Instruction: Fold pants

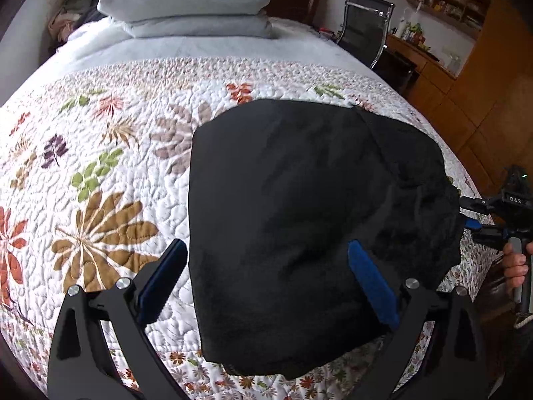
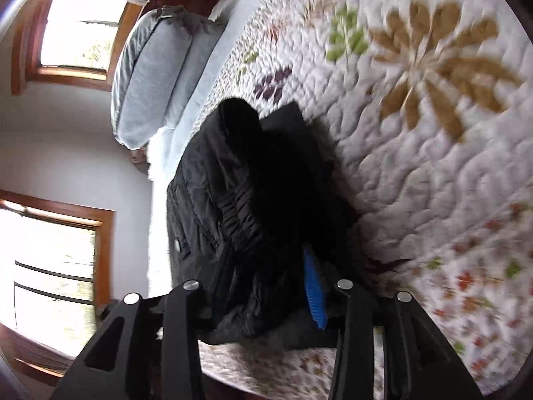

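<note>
Black pants (image 1: 299, 200) lie folded into a thick bundle on the floral quilt (image 1: 100, 166). My left gripper (image 1: 266, 276) is open, its blue pads straddling the bundle's near left part, holding nothing. My right gripper (image 1: 466, 215) shows at the bundle's right edge, shut on the pants fabric. In the right wrist view the right gripper (image 2: 266, 286) is rolled sideways and the bunched elastic waistband of the pants (image 2: 240, 200) fills the space between its fingers, with one blue pad (image 2: 314, 296) showing.
Stacked grey pillows (image 1: 186, 0) sit at the head of the bed. An office chair (image 1: 363, 30) and a wooden desk with shelves (image 1: 433, 60) stand beside the bed on the right. Windows (image 2: 50, 266) show in the right wrist view.
</note>
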`<state>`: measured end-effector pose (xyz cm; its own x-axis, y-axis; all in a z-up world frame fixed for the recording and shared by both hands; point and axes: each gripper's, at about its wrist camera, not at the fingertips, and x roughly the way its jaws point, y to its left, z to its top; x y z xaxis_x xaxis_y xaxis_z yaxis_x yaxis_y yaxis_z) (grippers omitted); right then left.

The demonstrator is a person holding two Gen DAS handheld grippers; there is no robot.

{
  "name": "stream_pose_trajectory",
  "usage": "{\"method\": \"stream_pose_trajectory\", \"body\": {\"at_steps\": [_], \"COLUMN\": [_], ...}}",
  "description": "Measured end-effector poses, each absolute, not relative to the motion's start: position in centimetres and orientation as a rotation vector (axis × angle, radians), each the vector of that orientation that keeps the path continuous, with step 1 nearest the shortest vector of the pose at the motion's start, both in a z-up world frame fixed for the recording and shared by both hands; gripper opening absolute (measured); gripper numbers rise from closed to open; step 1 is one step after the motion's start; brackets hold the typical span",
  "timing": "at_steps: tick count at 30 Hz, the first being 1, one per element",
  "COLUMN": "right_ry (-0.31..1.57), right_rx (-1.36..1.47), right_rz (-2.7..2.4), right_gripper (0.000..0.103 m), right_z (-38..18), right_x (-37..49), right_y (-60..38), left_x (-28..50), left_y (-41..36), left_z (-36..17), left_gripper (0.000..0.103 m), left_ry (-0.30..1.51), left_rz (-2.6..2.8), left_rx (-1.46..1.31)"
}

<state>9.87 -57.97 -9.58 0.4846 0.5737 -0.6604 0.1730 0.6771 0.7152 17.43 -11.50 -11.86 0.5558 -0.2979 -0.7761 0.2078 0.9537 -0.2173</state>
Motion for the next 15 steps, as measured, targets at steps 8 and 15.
{"method": "stream_pose_trajectory", "body": {"at_steps": [8, 15], "right_ry": [0.971, 1.028], "right_rx": [0.531, 0.358], "right_rz": [0.268, 0.264], "right_gripper": [0.051, 0.051], "right_z": [-4.6, -5.8], "right_x": [8.6, 9.8], "right_y": [-52.9, -49.9], "left_x": [16.5, 16.2], "left_y": [-11.8, -11.9], "left_z": [-9.7, -8.8], "left_gripper": [0.097, 0.097], "left_ry": [0.873, 0.855], "left_rz": [-0.287, -0.28], "left_rx": [-0.067, -0.048]}}
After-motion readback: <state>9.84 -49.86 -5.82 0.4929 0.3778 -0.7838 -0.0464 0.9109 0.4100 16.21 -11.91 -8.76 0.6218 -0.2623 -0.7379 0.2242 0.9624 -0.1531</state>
